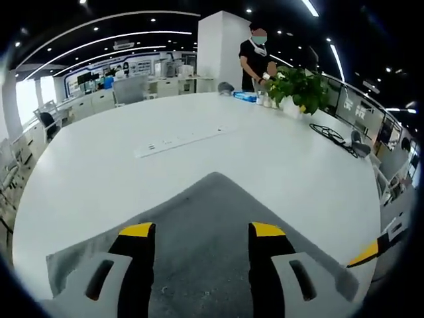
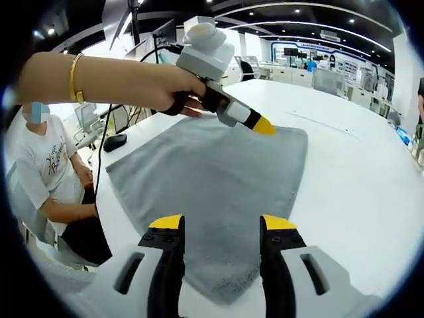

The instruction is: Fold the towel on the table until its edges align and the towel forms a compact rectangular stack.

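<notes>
A grey towel (image 1: pixel 211 205) lies flat on the white table (image 1: pixel 99 179), one corner pointing away from me. My left gripper (image 1: pixel 202 232) hovers low over the towel, jaws open, nothing between them. A yellow fingertip (image 1: pixel 365 254) of the other gripper shows at the towel's right edge. In the right gripper view the towel (image 2: pixel 212 165) spreads out ahead. My right gripper (image 2: pixel 222 224) stands open over its near corner. A hand holds the left gripper (image 2: pixel 225 109) above the towel's far side, tip pointing down at the cloth.
A power strip (image 1: pixel 179 140) lies beyond the towel. A potted plant (image 1: pixel 301 86), bottles and black cables (image 1: pixel 329 134) sit at the far right, where a person (image 1: pixel 255 59) stands. A seated person (image 2: pixel 50 172) and a black mouse (image 2: pixel 114 141) are at the table's edge.
</notes>
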Motion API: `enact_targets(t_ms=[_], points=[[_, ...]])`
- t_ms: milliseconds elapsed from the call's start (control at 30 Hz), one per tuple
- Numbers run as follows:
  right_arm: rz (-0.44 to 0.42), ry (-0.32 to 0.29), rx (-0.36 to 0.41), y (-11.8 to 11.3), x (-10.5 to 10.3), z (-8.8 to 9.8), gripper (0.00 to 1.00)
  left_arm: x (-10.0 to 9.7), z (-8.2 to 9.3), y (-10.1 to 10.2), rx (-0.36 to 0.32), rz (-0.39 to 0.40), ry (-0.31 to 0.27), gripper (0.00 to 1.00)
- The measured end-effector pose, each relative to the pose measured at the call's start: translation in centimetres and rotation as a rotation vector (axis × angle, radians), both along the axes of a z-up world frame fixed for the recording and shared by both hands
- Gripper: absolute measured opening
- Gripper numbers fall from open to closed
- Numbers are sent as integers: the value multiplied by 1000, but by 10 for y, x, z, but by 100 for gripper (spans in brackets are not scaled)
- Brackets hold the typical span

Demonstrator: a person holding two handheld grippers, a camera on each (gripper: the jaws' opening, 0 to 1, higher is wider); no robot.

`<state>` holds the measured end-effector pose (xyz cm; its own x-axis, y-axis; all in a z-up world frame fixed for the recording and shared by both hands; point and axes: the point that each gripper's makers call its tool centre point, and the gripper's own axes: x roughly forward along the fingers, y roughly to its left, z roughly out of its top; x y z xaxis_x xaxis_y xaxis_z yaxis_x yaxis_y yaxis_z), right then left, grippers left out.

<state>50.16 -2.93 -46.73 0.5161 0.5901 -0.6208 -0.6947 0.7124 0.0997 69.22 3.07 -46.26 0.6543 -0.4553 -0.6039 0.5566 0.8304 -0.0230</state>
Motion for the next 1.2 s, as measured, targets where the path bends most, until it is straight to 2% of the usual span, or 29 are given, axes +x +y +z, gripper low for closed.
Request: enact_targets(t_ms=[200, 233, 300, 533, 567, 667, 700, 800, 900, 1200], points=[[-23, 10, 1, -18, -2, -4, 44, 5, -2, -18, -4, -17, 12, 61], [-29, 16, 2, -20, -2, -5, 44, 8, -3, -29, -3, -28, 16, 61], [-40, 25, 5, -26, -3, -8, 44, 10, -7, -36, 5, -43, 24, 62], [-46, 53, 12, -36, -7, -13, 42, 20, -16, -53, 9, -50, 53, 59], [-47, 58, 15, -38, -8, -14, 42, 19, -17, -56, 10, -51, 56, 58], [-45, 69, 17, -41, -11, -15, 41, 19, -16, -67, 0, -67, 56, 38], [-44, 70, 20, -41, -12, -16, 41, 21, -17, -68, -5, -66, 54, 35], [-42, 90, 24, -40, -16, -22, 41, 22, -23, -77, -2, -76, 67, 42], [-44, 99, 29, -41, -19, -22, 41, 24, -24, -83, 4, -82, 69, 37], [-39, 127, 38, -37, -25, -28, 36, 27, -37, -86, 2, -57, 111, 30]])
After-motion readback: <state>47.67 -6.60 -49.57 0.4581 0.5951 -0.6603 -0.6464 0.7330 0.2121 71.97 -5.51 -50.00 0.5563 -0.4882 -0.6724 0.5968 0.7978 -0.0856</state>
